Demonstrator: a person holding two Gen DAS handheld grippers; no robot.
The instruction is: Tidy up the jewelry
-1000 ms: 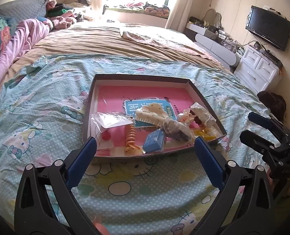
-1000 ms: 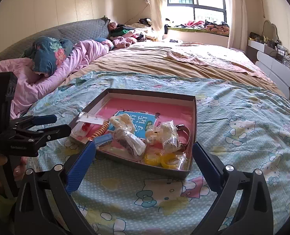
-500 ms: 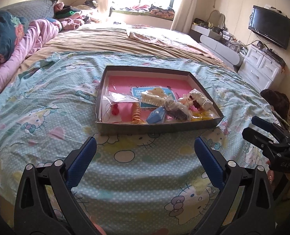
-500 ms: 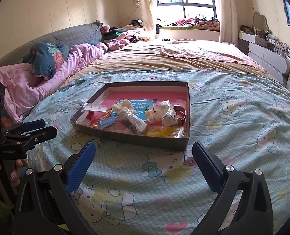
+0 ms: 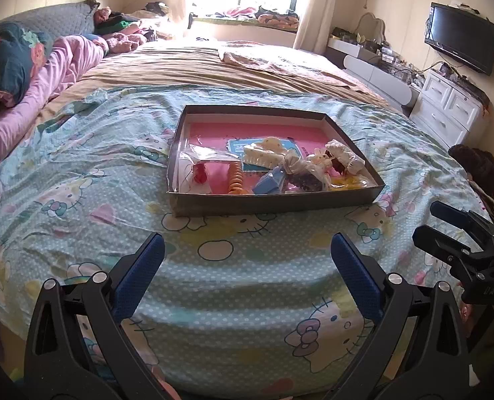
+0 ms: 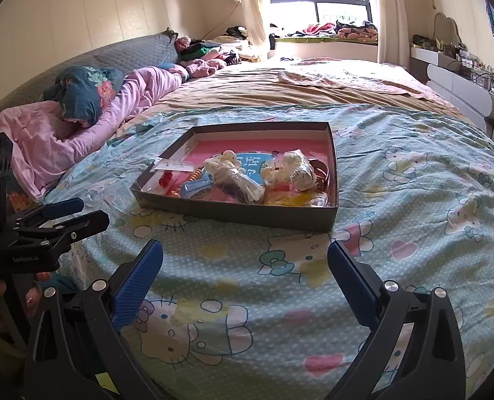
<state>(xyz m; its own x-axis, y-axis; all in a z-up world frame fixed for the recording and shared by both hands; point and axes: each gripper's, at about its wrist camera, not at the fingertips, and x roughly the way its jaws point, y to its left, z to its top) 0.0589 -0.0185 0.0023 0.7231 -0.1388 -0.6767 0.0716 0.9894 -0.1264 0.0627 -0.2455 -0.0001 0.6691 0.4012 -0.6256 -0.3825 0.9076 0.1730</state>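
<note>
Task status: judged near completion or between steps; the jewelry items lie gathered inside the shallow cardboard box (image 5: pixel 273 196), which rests on the cartoon-print bedsheet (image 5: pixel 80 200) of the bed; no item is visible outside the box. Contents include a cream claw clip (image 5: pixel 263 153), an orange spiral hair tie (image 5: pixel 235 180), a blue hair clip (image 5: pixel 270 181), a red trinket in a clear bag (image 5: pixel 200 173) and several bagged pieces (image 6: pixel 290 170); they are piled rather than sorted, so any finer arrangement remains outstanding.

Left hand-held gripper (image 5: pixel 247 266): fingers spread wide, holding nothing; right hand-held gripper (image 6: pixel 245 268): likewise spread and empty.

Change from one second ago: both units have retreated from the box, which now appears smaller and farther off; contents are unchanged.
</note>
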